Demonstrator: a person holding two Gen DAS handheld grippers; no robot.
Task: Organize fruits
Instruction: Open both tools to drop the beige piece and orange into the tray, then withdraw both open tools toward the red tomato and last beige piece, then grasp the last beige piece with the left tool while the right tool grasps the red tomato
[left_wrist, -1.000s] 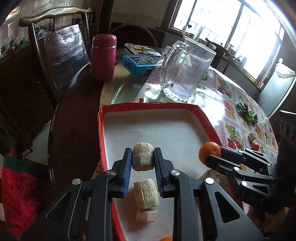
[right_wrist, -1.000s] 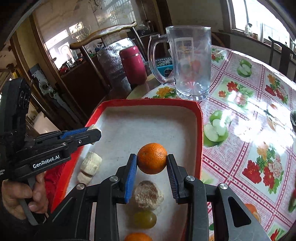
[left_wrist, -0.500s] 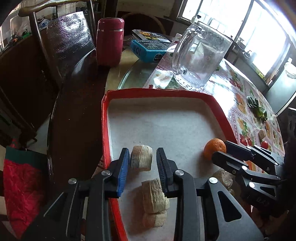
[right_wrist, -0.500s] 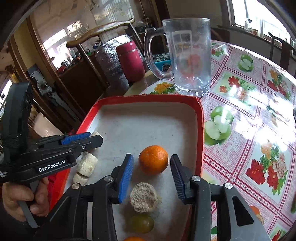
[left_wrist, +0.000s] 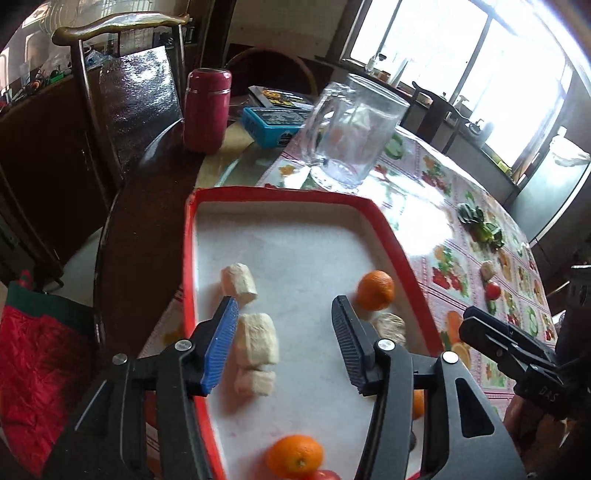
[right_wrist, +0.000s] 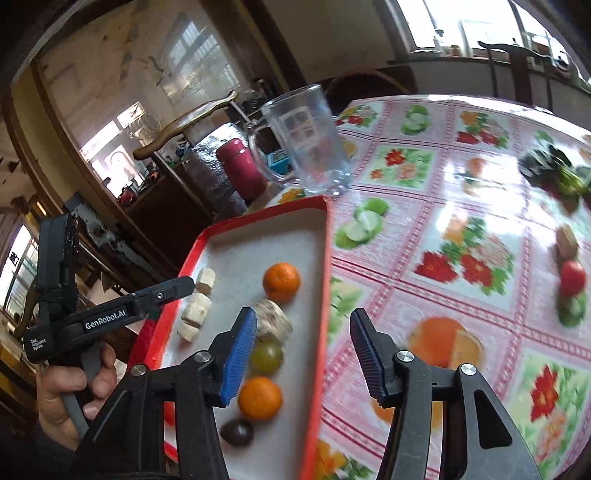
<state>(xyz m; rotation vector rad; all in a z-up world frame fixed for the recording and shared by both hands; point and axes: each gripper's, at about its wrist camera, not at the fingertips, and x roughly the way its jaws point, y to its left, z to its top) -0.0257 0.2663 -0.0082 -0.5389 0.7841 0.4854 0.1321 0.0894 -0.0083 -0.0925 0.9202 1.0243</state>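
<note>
A red-rimmed tray (left_wrist: 391, 236) (right_wrist: 327, 258) holds a column of three pale banana pieces (left_wrist: 240, 282) (right_wrist: 195, 308) on its left side. On its right side lie an orange (left_wrist: 375, 290) (right_wrist: 281, 282), a brown round piece (right_wrist: 273, 319), a green fruit (right_wrist: 266, 356), a second orange (right_wrist: 259, 398) (left_wrist: 295, 456) and a dark fruit (right_wrist: 237, 432). My left gripper (left_wrist: 284, 345) is open and empty above the tray. My right gripper (right_wrist: 301, 358) is open and empty over the tray's right rim. A red tomato (right_wrist: 572, 277) (left_wrist: 492, 291) and a tan piece (right_wrist: 565, 240) lie on the tablecloth to the right.
A glass mug (left_wrist: 351, 133) (right_wrist: 306, 140) stands beyond the tray. A maroon flask (left_wrist: 207, 110) (right_wrist: 240, 171), a blue box (left_wrist: 273, 123) and a chair (left_wrist: 122, 85) are behind. Green leaves (left_wrist: 480, 227) (right_wrist: 554, 170) lie on the flowered tablecloth. A red cloth (left_wrist: 40, 354) hangs off the table's left edge.
My left gripper let go of the banana piece and opened wide, drawing back. My right gripper let go of the orange, opened, and swung right toward the tablecloth.
</note>
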